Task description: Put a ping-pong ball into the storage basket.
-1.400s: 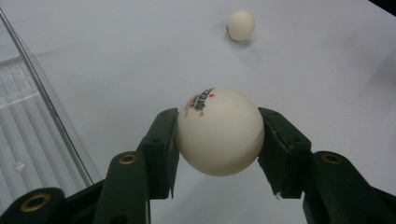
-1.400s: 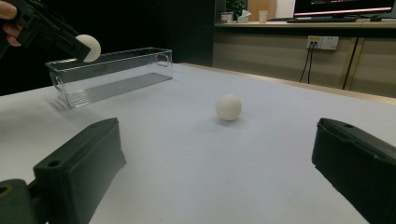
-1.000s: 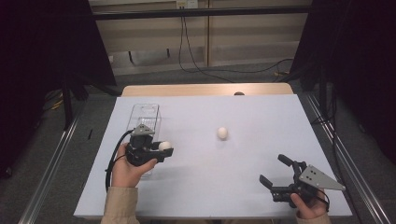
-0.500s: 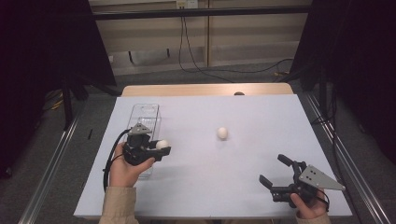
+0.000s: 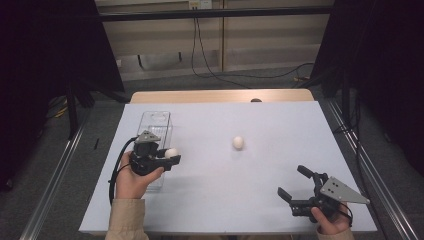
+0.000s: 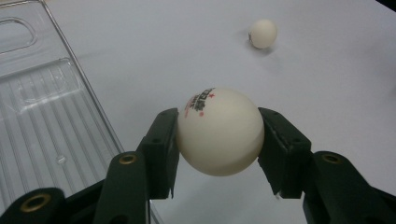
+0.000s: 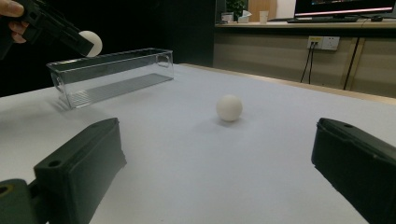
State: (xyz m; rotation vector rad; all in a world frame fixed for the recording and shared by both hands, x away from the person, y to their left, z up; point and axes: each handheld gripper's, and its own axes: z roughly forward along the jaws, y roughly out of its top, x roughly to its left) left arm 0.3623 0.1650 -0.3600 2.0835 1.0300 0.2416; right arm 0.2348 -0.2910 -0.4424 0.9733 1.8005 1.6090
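Note:
My left gripper (image 5: pixel 170 156) is shut on a white ping-pong ball (image 6: pixel 220 131) with red print, held above the table just right of a clear plastic bin (image 5: pixel 156 131). In the right gripper view that held ball (image 7: pixel 91 42) hangs over the bin (image 7: pixel 112 75). A second white ball (image 5: pixel 238 142) lies loose on the white table (image 5: pixel 280 125) near its middle, also seen as the far ball (image 6: pixel 263 33) and the ball ahead (image 7: pixel 229 107). My right gripper (image 5: pixel 298 182) stands open near the front right, with nothing between its jaws.
The clear bin (image 6: pixel 42 116) is long and narrow, with a ribbed floor and a cut-out handle at its far end. A wooden bench edge (image 5: pixel 220 95) borders the table's back. Dark frame posts and cables stand beyond.
My left gripper has drifted slightly left and back toward the bin with the ball in it. The right gripper and the loose ball have stayed put.

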